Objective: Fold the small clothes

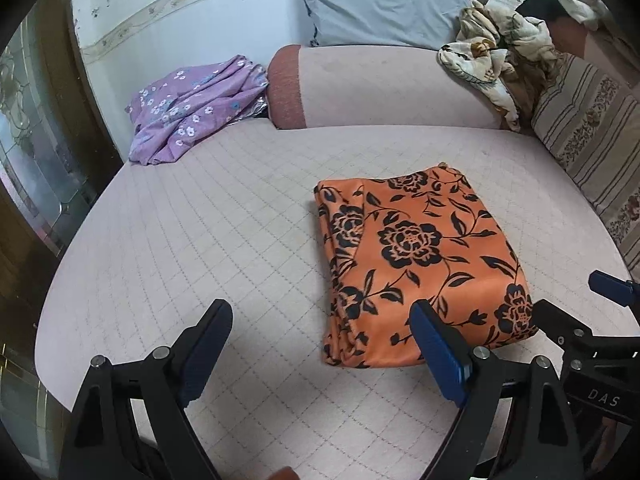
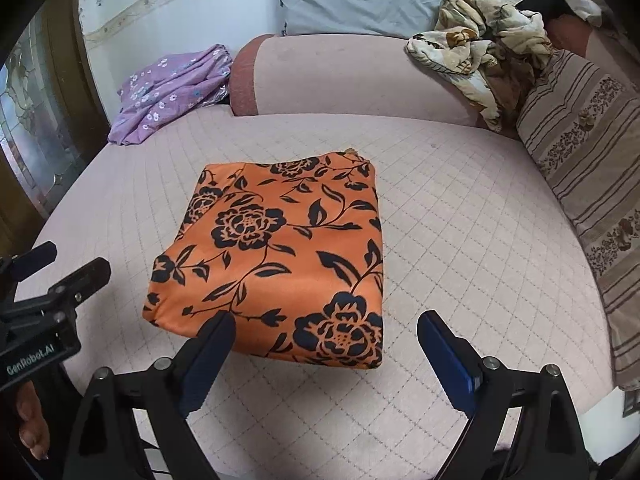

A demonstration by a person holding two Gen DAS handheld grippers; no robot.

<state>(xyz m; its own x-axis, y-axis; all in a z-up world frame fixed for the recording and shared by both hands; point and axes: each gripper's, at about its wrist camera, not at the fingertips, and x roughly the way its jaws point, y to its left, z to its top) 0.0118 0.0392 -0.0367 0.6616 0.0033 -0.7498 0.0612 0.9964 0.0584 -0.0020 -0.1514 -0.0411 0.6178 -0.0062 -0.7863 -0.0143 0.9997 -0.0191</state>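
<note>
Both the left gripper (image 1: 322, 350) and right gripper (image 2: 326, 354) hung with fingers apart and empty; just ahead lay 1 orange garment (image 2: 280, 264), apparently folded, while a purple garment (image 1: 192, 110) beyond sat crumpled.

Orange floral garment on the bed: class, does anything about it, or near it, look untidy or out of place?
The orange floral garment lies neatly folded. The purple flowered cloth at the far corner and the beige blanket are still crumpled heaps.
</note>
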